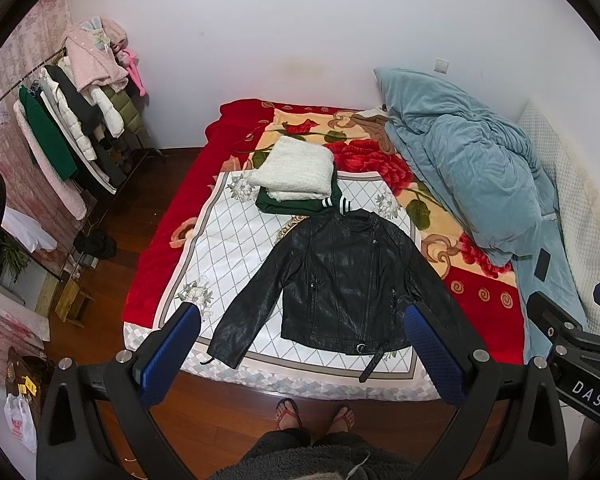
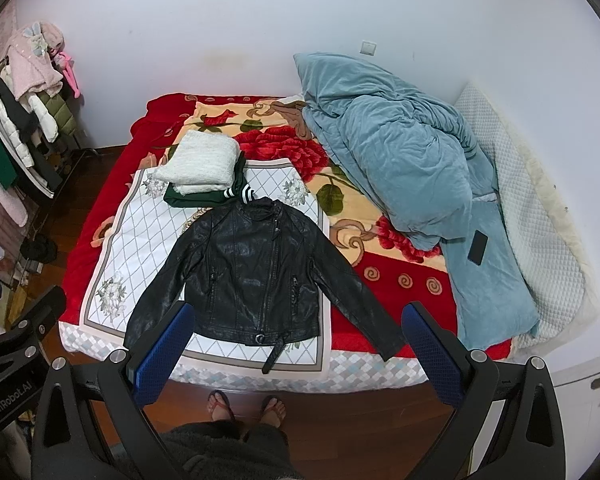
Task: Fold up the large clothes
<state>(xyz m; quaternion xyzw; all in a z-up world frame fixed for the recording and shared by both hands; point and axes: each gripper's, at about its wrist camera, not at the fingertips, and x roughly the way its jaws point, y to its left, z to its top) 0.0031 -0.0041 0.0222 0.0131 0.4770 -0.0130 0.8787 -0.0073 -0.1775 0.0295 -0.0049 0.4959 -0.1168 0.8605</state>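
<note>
A black leather jacket (image 1: pixel 340 280) lies flat and face up on a white patterned sheet (image 1: pixel 228 248) on the bed, sleeves spread out, belt hanging at the hem. It also shows in the right wrist view (image 2: pixel 252 276). My left gripper (image 1: pixel 300 320) is open and empty, held above the near edge of the bed in front of the jacket. My right gripper (image 2: pixel 296 320) is open and empty too, also above the near edge. A folded white knit (image 1: pixel 296 168) rests on a folded green garment (image 1: pixel 296 202) behind the jacket's collar.
A heaped blue duvet (image 1: pixel 468 168) fills the right side of the bed, with a black phone (image 2: pixel 478 247) on it. A clothes rack (image 1: pixel 64 120) stands at the left wall. My sandalled feet (image 1: pixel 316 416) stand on the wooden floor at the bed's edge.
</note>
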